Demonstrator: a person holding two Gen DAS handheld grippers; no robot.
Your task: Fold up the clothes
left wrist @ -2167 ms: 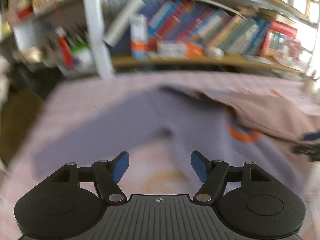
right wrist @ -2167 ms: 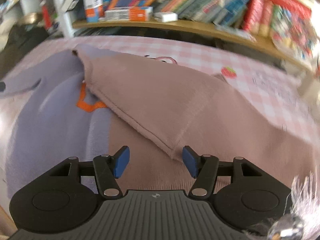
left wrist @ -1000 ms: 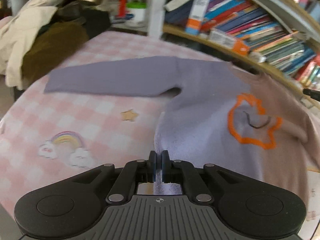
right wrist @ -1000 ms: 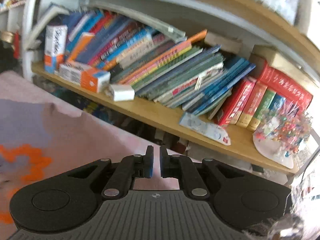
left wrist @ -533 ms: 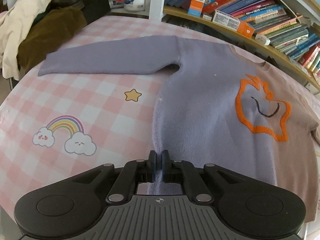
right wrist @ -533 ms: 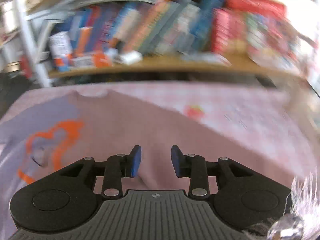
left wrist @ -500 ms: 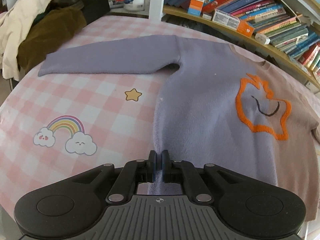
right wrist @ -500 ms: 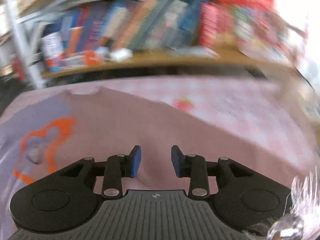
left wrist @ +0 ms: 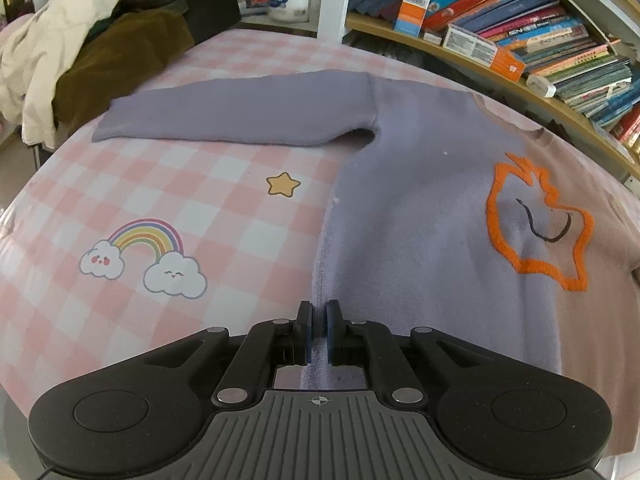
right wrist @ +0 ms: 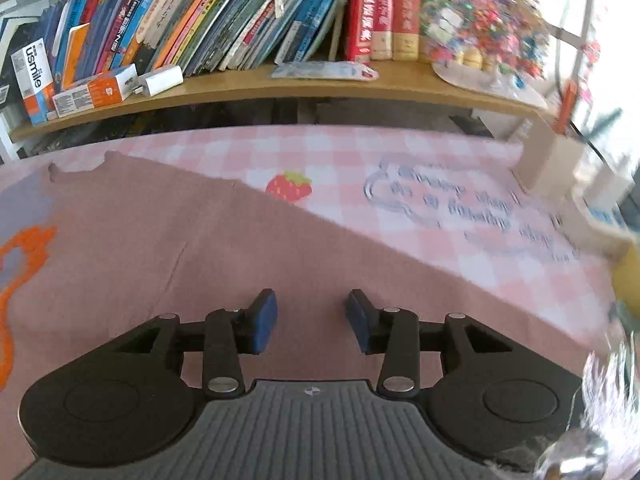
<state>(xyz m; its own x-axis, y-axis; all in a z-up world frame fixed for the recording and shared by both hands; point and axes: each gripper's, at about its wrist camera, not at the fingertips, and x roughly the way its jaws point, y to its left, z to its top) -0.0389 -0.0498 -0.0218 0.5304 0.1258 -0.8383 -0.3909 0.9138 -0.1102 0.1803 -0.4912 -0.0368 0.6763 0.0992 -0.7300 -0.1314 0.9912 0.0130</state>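
Left gripper (left wrist: 318, 330), at 6 o'clock, pinches the sweater's (left wrist: 420, 220) hem; right gripper (right wrist: 311, 320) is opening, its pads clear above the fabric.

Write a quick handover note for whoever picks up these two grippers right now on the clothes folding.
Left gripper: shut on the lilac side of the sweater at its bottom hem.
Right gripper: jaws opening, nothing between them, over the sweater's brown side.
Sweater: spread face up on the pink checked tablecloth, orange design showing, lilac sleeve stretched out flat to the side.
Done: garment laid out and flattened.
Left: no fold is visible yet. Probably grip the brown side with the right gripper, then fold sleeves and body.
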